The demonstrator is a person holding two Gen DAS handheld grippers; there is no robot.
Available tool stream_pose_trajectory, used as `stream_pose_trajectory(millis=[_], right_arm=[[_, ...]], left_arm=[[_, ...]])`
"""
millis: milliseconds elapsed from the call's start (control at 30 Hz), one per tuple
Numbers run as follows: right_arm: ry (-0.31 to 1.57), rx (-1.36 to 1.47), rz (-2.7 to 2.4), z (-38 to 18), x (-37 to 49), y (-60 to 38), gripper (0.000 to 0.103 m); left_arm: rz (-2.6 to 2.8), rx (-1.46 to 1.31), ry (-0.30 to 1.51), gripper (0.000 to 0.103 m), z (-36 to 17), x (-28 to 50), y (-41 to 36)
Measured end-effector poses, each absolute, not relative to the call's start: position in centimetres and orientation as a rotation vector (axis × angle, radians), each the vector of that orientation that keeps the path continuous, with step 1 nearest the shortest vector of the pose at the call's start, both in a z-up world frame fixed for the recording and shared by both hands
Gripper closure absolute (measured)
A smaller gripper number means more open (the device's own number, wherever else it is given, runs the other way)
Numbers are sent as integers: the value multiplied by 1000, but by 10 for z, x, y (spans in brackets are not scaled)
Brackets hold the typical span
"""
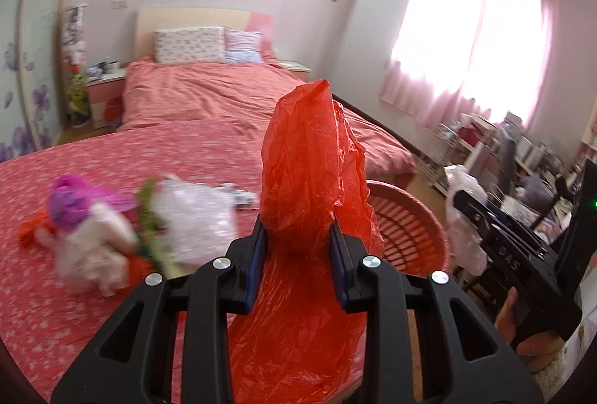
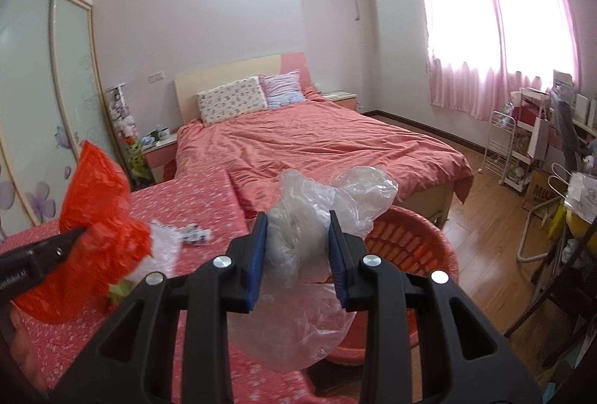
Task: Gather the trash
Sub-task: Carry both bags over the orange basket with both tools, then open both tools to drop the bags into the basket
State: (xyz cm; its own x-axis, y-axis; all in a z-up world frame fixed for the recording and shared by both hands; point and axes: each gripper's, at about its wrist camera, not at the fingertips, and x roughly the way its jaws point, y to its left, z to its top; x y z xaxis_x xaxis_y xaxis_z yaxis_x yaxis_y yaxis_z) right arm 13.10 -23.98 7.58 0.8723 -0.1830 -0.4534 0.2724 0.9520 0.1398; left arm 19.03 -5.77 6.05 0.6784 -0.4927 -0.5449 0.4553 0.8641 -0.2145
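L gripper [image 1: 298,247] pinches red bag [image 1: 306,157]; trash pile [image 1: 123,225] blurred.

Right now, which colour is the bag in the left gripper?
Red-orange bag; left wrist view shows it best.

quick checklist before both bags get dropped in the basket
1. Left gripper holds the red bag between its pads: ok.
2. Right gripper holds the clear bag: ok.
3. Red basket open and free to receive: ok.
4. Clear bag over the basket: cannot tell, it hangs near the rim.
5. Red bag over the basket: not ok, it trails over the table, left of the rim.
6. More trash left on the table, a blurred pile: not ok.
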Motion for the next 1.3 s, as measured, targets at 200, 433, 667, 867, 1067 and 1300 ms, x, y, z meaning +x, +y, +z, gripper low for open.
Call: stream_pose_trajectory(millis=[200,433,667,867,1067,1300], right_arm=[[451,220,-271,62,140,-267,72],[464,243,-299,45,150,-293,71],[474,273,-317,31,161,-314,71],[470,316,-324,26,173,-333,71],[467,356,-328,20,182,-346,70],[472,384,-337,13,186,-355,52]], left_arm=[[-613,-48,649,72,48,203,-98],[-673,-42,688,72,36,216,-134],[-703,-28,729,72,20,225,-163],[-720,-20,748,72,14,230,-181],[-718,-6,771,71,5,234,-195],[-695,4,818,50,-7,237,-202]])
